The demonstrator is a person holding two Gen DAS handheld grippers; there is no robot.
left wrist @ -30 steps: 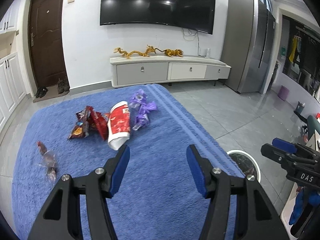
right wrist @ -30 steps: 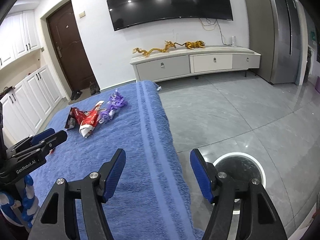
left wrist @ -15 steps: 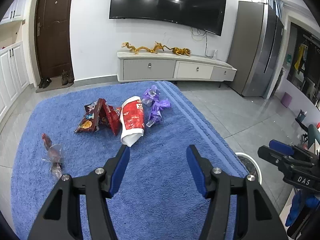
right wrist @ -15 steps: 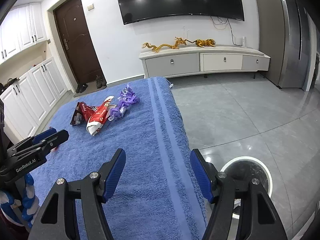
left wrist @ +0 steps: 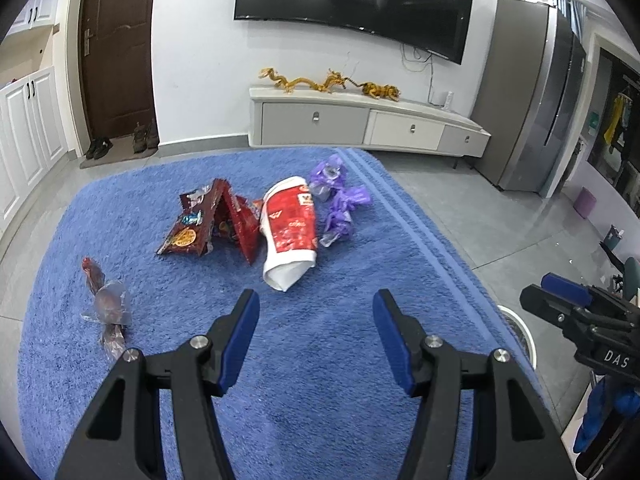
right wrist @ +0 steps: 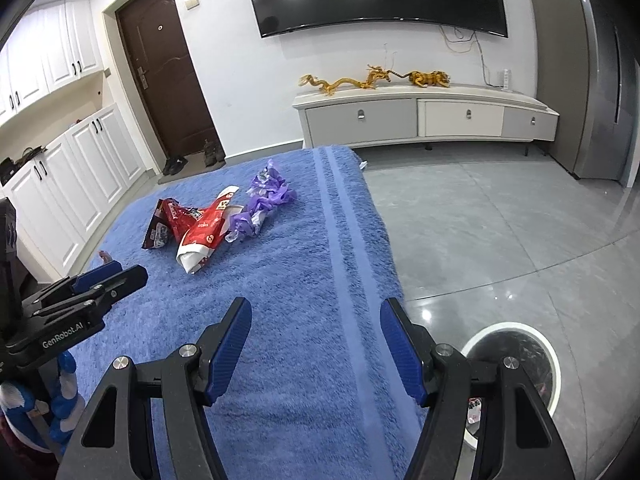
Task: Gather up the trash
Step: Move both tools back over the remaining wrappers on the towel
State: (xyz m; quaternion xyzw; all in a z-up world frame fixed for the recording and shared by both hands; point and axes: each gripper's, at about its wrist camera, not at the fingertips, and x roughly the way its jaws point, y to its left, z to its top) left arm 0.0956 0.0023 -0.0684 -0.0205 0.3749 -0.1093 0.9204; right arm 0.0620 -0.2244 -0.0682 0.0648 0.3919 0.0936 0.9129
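Trash lies on a blue rug (left wrist: pixel 320 360): a crushed red and white paper cup (left wrist: pixel 289 232), a dark red snack bag (left wrist: pixel 208 226), a purple wrapper (left wrist: pixel 338 200) and a clear candy wrapper (left wrist: pixel 106 308) at the left. My left gripper (left wrist: pixel 315 312) is open and empty, hovering just short of the cup. My right gripper (right wrist: pixel 316 320) is open and empty over the rug's right side. The cup (right wrist: pixel 202 236), bag (right wrist: pixel 166 220) and purple wrapper (right wrist: pixel 264 204) lie far ahead and left of it. A round white-rimmed bin (right wrist: pixel 516 364) stands on the floor at lower right.
A white TV cabinet (left wrist: pixel 360 124) with gold dragon figures stands at the back wall under a TV. A grey fridge (left wrist: pixel 536 96) is at the right. White cupboards (right wrist: pixel 72 168) and a brown door are at the left. Grey tile floor (right wrist: pixel 500 220) lies right of the rug.
Both grippers have moved forward and tilted down toward the rug; the trash pile now sits closer in both views. Both stay open and empty.
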